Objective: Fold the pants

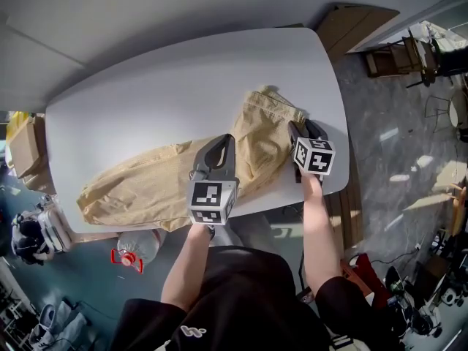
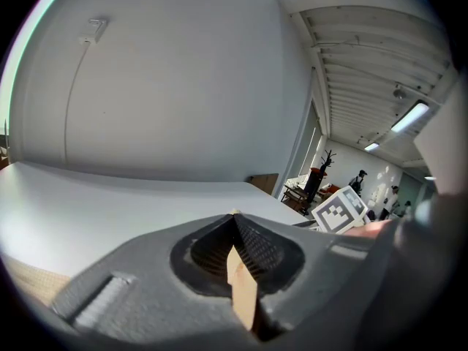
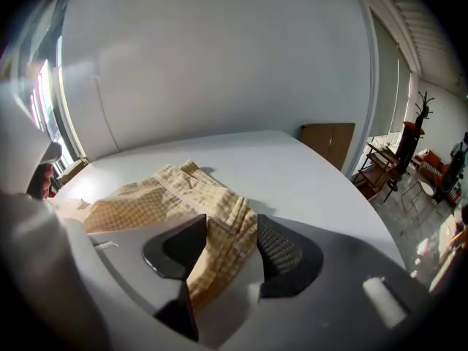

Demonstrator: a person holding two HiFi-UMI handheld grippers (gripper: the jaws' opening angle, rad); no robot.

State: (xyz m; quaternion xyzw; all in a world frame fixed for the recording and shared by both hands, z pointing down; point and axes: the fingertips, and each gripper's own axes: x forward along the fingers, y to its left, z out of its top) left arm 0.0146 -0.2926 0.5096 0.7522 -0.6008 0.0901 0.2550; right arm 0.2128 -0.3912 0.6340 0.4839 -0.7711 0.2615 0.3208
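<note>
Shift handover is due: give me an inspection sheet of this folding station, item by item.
surface: white table, rounded corners.
job's things: tan pants lying lengthwise across it.
clutter: water jug and cardboard box on the floor.
grippers: left gripper shut on a fold of the pants; right gripper open, fingers either side of the pants' edge.
cables: thin wire on the wall.
surroundings: grey floor, wooden furniture beyond the table.

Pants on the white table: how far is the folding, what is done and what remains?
Done: the pants lie lengthwise on the table, apparently one leg over the other. In hand: the left gripper is shut on a strip of their fabric; the right gripper has the waistband between wide-apart jaws, pressing or not I cannot tell. Left: folding the legs across; no such fold shows yet.
</note>
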